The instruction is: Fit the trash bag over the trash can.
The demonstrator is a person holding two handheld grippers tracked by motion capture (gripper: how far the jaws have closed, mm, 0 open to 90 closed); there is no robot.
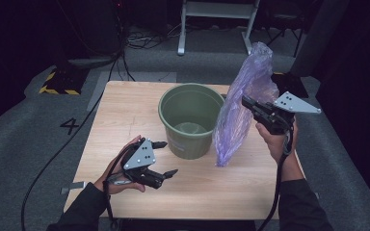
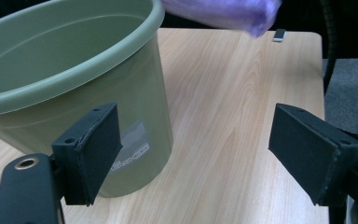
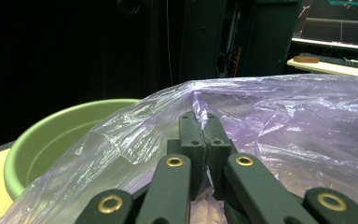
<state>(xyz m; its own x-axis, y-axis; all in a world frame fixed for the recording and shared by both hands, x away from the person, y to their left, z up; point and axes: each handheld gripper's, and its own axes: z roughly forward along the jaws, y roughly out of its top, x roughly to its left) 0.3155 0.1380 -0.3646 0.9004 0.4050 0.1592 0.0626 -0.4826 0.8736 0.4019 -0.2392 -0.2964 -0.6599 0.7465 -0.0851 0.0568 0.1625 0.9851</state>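
I'm pinching a thin, crinkled purple plastic bag [image 1: 243,108] in my right gripper [image 1: 245,102], jaws clamped, hanging beside the smooth round green bucket [image 1: 191,120], left gripper [image 1: 166,159] gaping empty, pale woodgrain worktop [image 1: 125,115] underneath

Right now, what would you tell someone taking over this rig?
Right gripper: shut on the purple bag, which hangs in the air beside the bucket, its lower end just above the table.
Left gripper: open and empty, near the front of the bucket.
Done: bag picked up.
Left: the bucket looks unlined; probably open the bag and fit it into the bucket.
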